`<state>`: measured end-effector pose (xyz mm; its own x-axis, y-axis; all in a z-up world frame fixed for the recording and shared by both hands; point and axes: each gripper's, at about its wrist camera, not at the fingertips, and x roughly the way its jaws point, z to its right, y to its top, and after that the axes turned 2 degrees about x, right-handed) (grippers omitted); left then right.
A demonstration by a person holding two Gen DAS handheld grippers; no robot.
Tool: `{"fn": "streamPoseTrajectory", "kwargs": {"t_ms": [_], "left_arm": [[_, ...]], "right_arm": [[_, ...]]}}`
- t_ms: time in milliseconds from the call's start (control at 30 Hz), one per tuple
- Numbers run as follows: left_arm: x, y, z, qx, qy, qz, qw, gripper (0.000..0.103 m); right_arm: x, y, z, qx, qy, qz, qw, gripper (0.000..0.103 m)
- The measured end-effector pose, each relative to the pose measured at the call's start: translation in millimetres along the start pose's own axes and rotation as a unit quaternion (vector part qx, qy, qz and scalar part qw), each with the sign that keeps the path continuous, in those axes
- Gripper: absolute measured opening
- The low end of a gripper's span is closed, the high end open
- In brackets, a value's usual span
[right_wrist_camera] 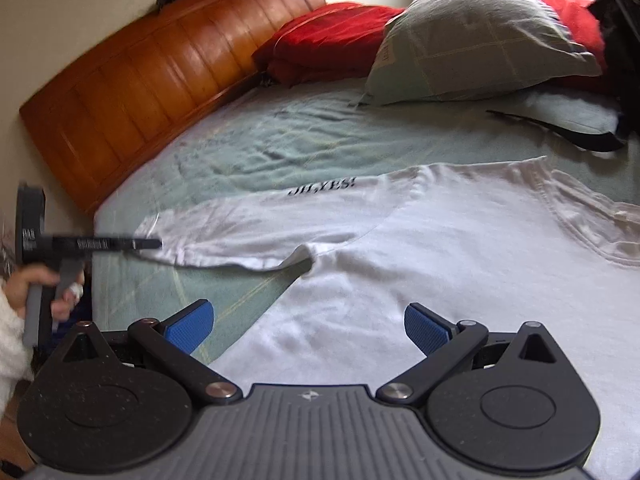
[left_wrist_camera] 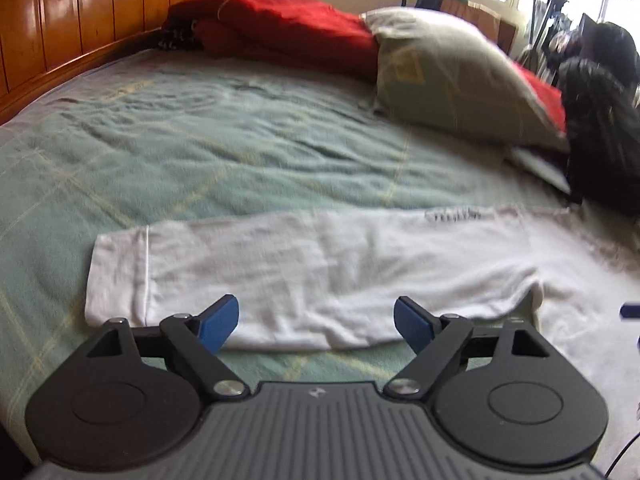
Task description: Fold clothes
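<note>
Both grippers, left gripper (left_wrist_camera: 316, 322) and right gripper (right_wrist_camera: 309, 328), hover with fingers spread over the white T-shirt (right_wrist_camera: 440, 248) lying on the bed (left_wrist_camera: 200, 140); soft, light and limp, best pinched at the sleeve hem (left_wrist_camera: 116, 272).

One white T-shirt (right_wrist_camera: 420, 264) lies spread on the near part of one bed (left_wrist_camera: 200, 152), and one grey-green pillow (right_wrist_camera: 484, 36) sits at the far right. One red folded blanket (right_wrist_camera: 332, 40) lies far by the one wooden headboard (right_wrist_camera: 160, 92). Two grippers show, the left gripper (left_wrist_camera: 316, 322) and the right gripper (right_wrist_camera: 309, 328), each with two blue pads.
</note>
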<state>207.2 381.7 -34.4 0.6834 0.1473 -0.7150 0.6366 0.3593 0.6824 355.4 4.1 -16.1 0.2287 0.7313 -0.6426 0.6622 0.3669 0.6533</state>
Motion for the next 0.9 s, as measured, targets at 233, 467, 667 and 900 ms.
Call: {"fn": "streamPoseTrajectory", "kwargs": {"t_ms": [233, 467, 667, 900], "left_arm": [[47, -7, -46, -0.015, 0.081, -0.022, 0.9963, 0.078], [-8, -11, 35, 0.099, 0.013, 0.027, 0.9947, 0.079], [-40, -53, 152, 0.223, -0.19, 0.039, 0.9553, 0.085], [-11, -98, 223, 0.23, -0.277, -0.019, 0.9328, 0.084]], "right_arm": [[-34, -19, -29, -0.054, -0.073, -0.027, 0.996, 0.103], [-74, -68, 6, -0.013, -0.217, -0.061, 0.974, 0.103], [-106, -113, 31, 0.077, -0.266, -0.055, 0.959, 0.103], [-140, -148, 25, 0.116, -0.26, -0.021, 0.958, 0.103]]}}
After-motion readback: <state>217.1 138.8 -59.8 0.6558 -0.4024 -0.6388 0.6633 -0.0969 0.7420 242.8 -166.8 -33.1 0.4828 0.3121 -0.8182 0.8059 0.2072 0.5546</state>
